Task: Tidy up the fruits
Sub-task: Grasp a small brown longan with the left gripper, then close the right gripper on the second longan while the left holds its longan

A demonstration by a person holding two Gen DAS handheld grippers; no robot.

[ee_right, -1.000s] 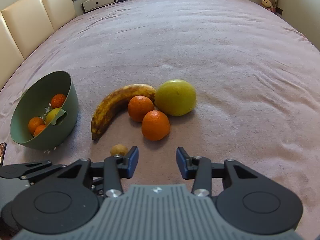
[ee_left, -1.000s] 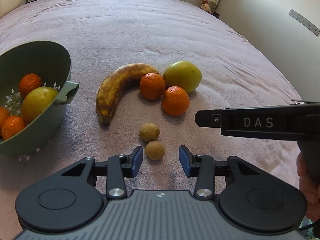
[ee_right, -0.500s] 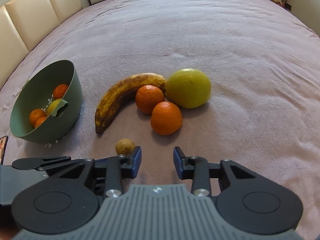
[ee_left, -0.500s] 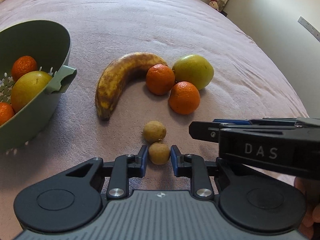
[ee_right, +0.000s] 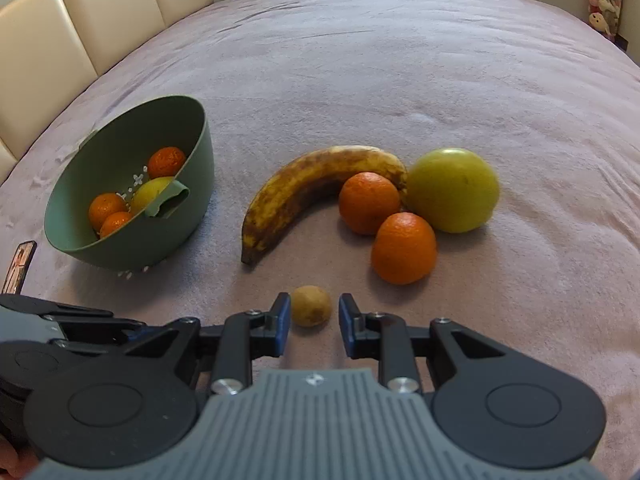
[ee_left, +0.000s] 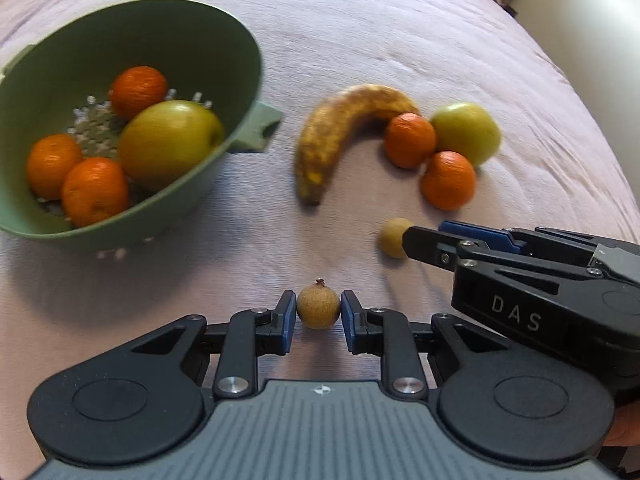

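Our left gripper (ee_left: 319, 316) clenches a small round brown longan (ee_left: 318, 307); the green plastic colander bowl (ee_left: 244, 68) lies ahead-left; our right gripper (ee_right: 311, 316) straddles, unclosed, another tan longan (ee_right: 311, 306).

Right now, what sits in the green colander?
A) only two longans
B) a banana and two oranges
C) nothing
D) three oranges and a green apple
D: the left wrist view shows three oranges and a green apple inside the green colander, while the banana lies on the blanket beside it.
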